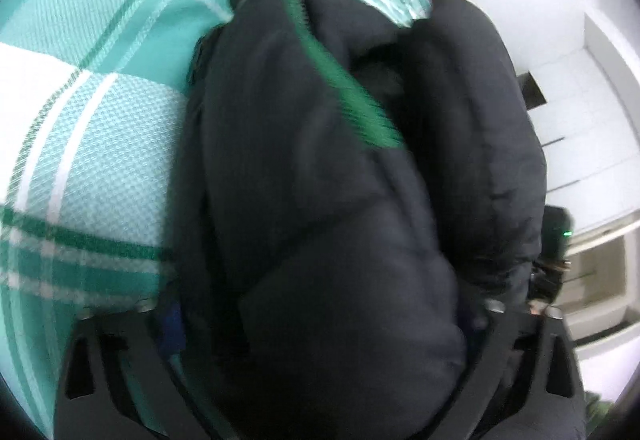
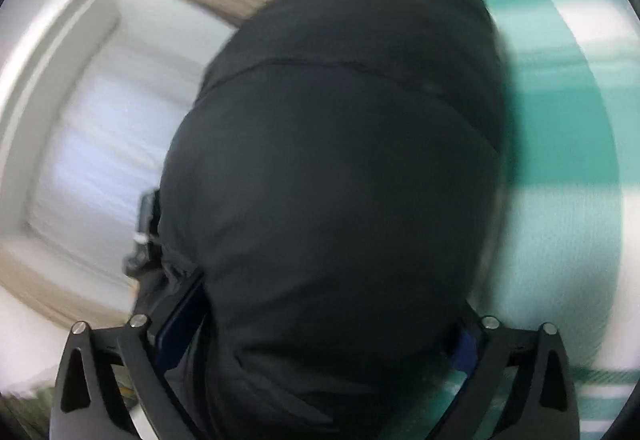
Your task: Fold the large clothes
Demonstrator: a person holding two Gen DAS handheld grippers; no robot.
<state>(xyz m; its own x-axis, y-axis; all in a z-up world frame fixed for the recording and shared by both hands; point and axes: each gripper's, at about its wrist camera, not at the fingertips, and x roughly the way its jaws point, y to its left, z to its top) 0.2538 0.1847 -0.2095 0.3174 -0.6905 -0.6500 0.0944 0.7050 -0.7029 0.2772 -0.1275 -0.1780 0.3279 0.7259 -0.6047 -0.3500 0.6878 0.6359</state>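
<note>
The black padded jacket (image 1: 344, 200) lay bunched on the green-and-white checked blanket (image 1: 100, 100), filling the space between both grippers' jaws. The left gripper (image 1: 320, 324) stood wide with the jacket's bulk running from it toward twelve o'clock, a green stripe (image 1: 348, 88) toward one. The right gripper (image 2: 316, 336) stood wide around the jacket too; whether either actually pinched it, I couldn't tell.

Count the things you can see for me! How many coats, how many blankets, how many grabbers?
Black puffy coat: 1
Green checked blanket: 1
Hand-held grippers: 2, the left hand-held gripper and the right hand-held gripper
Total: 4
</note>
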